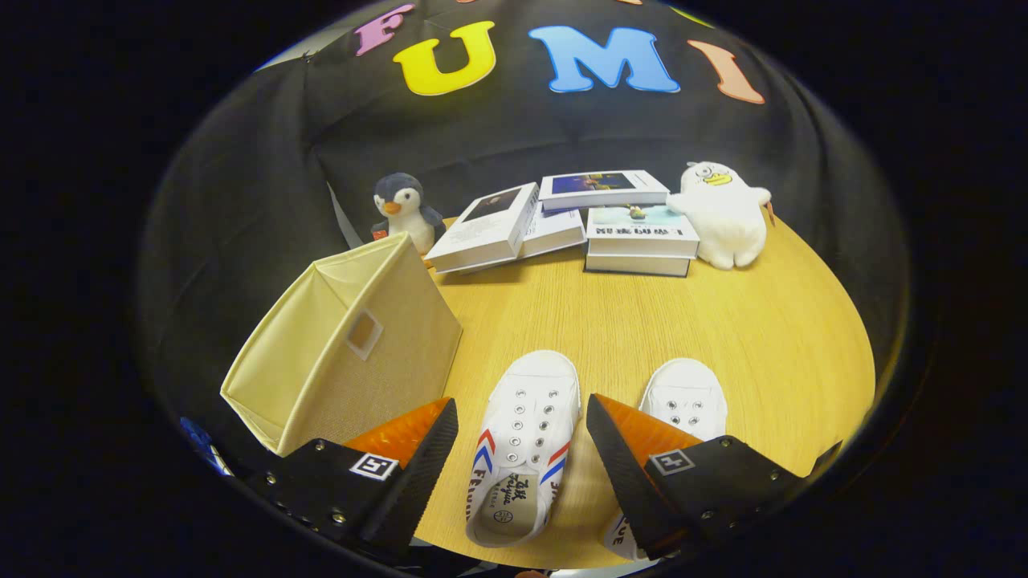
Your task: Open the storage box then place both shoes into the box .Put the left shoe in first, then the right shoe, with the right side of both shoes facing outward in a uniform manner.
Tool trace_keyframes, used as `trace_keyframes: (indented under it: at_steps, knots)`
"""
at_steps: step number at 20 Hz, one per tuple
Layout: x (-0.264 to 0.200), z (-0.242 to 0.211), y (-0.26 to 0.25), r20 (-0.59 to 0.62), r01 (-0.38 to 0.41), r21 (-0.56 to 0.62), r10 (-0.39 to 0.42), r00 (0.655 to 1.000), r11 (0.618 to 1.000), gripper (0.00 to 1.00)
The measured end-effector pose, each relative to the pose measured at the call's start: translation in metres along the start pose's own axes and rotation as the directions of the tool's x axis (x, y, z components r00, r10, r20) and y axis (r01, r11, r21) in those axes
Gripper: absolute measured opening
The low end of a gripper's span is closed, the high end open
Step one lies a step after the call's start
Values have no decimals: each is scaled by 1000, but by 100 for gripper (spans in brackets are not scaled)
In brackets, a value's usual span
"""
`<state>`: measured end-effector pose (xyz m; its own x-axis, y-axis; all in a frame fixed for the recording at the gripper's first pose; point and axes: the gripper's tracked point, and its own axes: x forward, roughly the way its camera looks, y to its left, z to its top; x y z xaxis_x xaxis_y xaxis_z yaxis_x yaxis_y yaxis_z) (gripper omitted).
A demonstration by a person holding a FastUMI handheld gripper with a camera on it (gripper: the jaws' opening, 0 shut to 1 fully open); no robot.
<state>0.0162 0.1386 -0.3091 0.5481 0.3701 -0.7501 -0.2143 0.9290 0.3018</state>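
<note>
With the gripper [522,429] spread wide and holding nothing, treat the box [345,341] at lower left as light, soft fabric and pinch its thin rim, while both shoes [526,437] lie bottom centre, one between your fingers.

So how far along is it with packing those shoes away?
Nothing looks done yet. The storage box sits beside both shoes, which remain on the table. The open fingers straddle the left shoe without touching; the right shoe lies beyond. Opening the box and placing both shoes remain.
</note>
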Motion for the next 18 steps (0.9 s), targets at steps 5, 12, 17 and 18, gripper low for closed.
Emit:
trace_keyframes:
  at_steps: [5,12,17,18]
  knots:
    - [14,-22,-14,-61,16,71,-12,998,997,98]
    - [30,-51,-29,-162,54,145,-31,986,988,78]
    - [35,-60,-28,-190,49,155,-19,982,987,76]
    - [36,-62,-28,-194,47,159,-15,981,986,76]
